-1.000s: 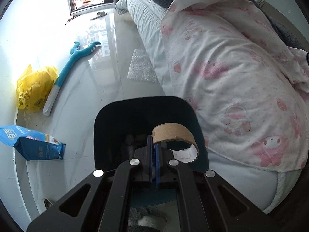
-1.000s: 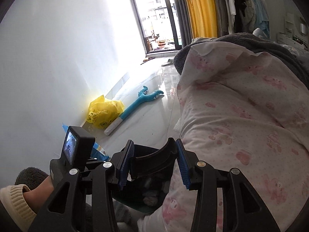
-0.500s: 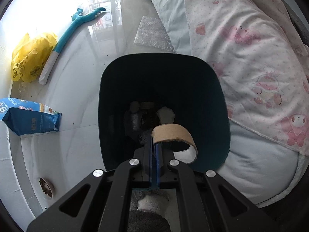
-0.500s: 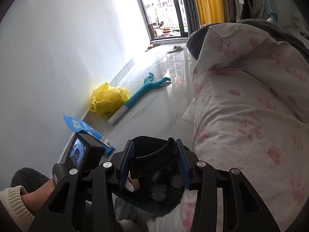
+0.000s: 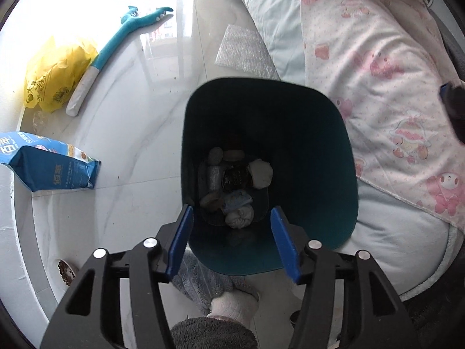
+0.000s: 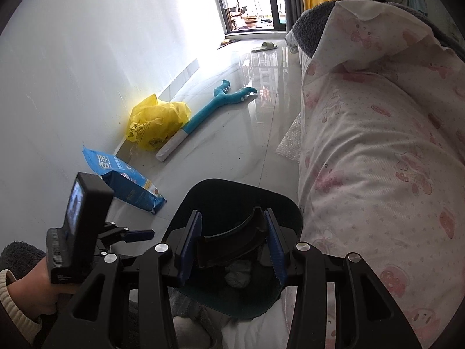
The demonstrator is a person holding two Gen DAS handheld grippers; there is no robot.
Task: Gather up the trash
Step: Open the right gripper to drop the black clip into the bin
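The left gripper (image 5: 232,240) hangs above the dark bin (image 5: 334,157), jaws opening with nothing between them. Crumpled trash (image 5: 235,186) lies at the bin's bottom. The right gripper (image 6: 232,247) is clamped on the bin's rim (image 6: 232,232). The bin stands on the floor (image 5: 130,93) beside the bed (image 5: 377,72). A blue bag (image 5: 49,163) lies near the wall

Black skeletal frames with triangular cutouts and round silver screws; ribbed blue pads on left gripper (image 5: 232,241) and right gripper (image 6: 232,245). Small lit screen on black camera block (image 6: 77,229). Cream ribbed cuff (image 6: 13,302), grey fleece sleeve (image 6: 17,256).
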